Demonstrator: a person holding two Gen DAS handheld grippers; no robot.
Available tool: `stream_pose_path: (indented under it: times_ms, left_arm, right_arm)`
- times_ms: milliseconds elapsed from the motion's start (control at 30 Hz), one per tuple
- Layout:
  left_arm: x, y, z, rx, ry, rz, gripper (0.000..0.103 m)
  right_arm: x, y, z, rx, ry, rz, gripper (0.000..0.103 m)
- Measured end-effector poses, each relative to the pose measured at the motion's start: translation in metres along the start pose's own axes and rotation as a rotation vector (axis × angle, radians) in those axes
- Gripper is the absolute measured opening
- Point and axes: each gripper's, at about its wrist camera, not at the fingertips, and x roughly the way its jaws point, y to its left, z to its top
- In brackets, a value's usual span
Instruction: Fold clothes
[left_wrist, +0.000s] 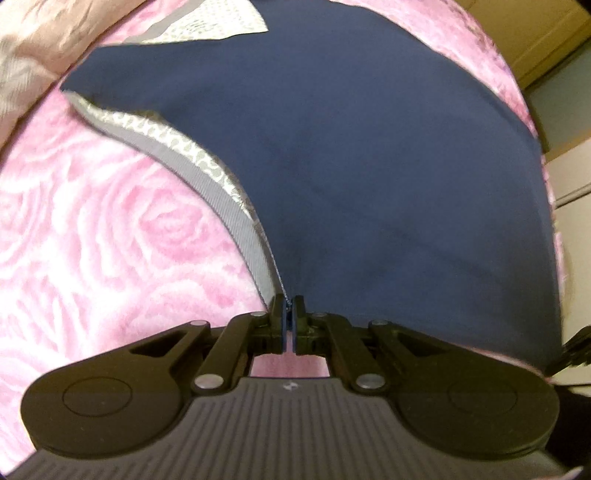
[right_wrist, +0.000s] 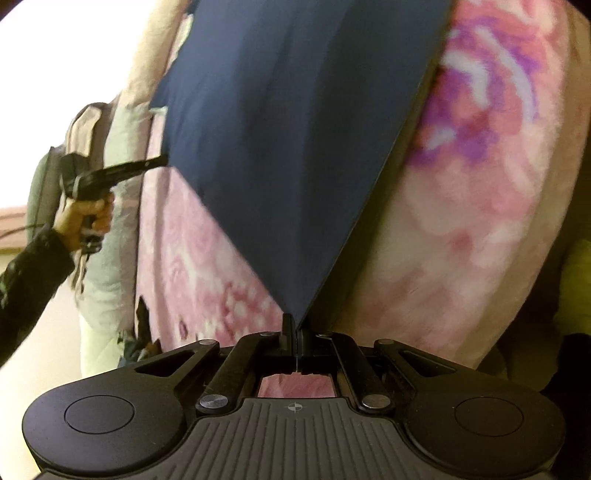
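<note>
A navy blue garment (left_wrist: 369, 166) with a grey waistband and white dotted lining (left_wrist: 207, 162) lies over a pink rose-patterned blanket (left_wrist: 92, 240). My left gripper (left_wrist: 289, 306) is shut on the garment's corner by the waistband. My right gripper (right_wrist: 296, 328) is shut on another corner of the same navy garment (right_wrist: 288, 147), which stretches taut and lifted away from it. The left gripper (right_wrist: 159, 160), held by a hand, also shows in the right wrist view, pinching the garment's far corner.
The pink blanket (right_wrist: 461, 221) covers the bed. A beige pillow or quilt (left_wrist: 29, 66) lies at the upper left. Pale bedding (right_wrist: 103, 258) hangs at the bed's left side. Cardboard-coloured furniture (left_wrist: 554, 44) stands at the right.
</note>
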Motion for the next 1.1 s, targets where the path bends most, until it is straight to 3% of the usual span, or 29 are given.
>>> stream_pose_path:
  times_ms: [100, 200, 333, 400, 433, 600, 667, 767, 967, 1033, 1100]
  left_arm:
    - [-0.005, -0.011, 0.001, 0.010, -0.003, 0.062, 0.003]
    - [-0.010, -0.020, -0.007, 0.032, 0.045, 0.152, 0.005]
    - [-0.035, -0.042, -0.023, 0.025, 0.000, 0.194, 0.005]
    - [-0.045, -0.062, -0.025, 0.032, -0.040, 0.198, 0.005]
    - [-0.045, -0.078, -0.022, 0.040, -0.061, 0.192, 0.005]
    - [-0.032, -0.147, -0.001, 0.016, -0.176, 0.142, 0.010]
    - [-0.021, -0.170, 0.009, -0.043, -0.199, 0.106, 0.010]
    - [0.004, -0.196, 0.024, -0.075, -0.198, 0.109, 0.011]
    - [0.053, -0.221, 0.031, -0.193, -0.083, 0.174, 0.011]
    - [0.067, -0.229, 0.024, -0.206, -0.010, 0.229, 0.012]
    - [0.067, -0.238, 0.018, -0.252, -0.006, 0.269, 0.012]
  right_arm:
    - [-0.013, -0.003, 0.001, 0.009, -0.023, -0.044, 0.000]
    - [-0.035, -0.001, 0.001, 0.011, -0.043, -0.136, 0.000]
    - [-0.070, 0.012, 0.016, -0.015, -0.131, -0.226, 0.003]
    - [-0.088, 0.020, 0.026, -0.033, -0.184, -0.266, 0.047]
    - [-0.097, 0.024, 0.031, -0.044, -0.210, -0.285, 0.078]
    - [-0.114, 0.057, 0.099, -0.180, -0.285, -0.245, 0.078]
    - [-0.112, 0.070, 0.140, -0.262, -0.281, -0.229, 0.078]
    - [-0.101, 0.088, 0.206, -0.386, -0.269, -0.221, 0.078]
    - [-0.063, 0.065, 0.339, -0.497, -0.200, -0.150, 0.078]
    - [-0.059, 0.043, 0.367, -0.488, -0.131, -0.116, 0.077]
    - [-0.068, 0.023, 0.380, -0.511, -0.076, -0.068, 0.070]
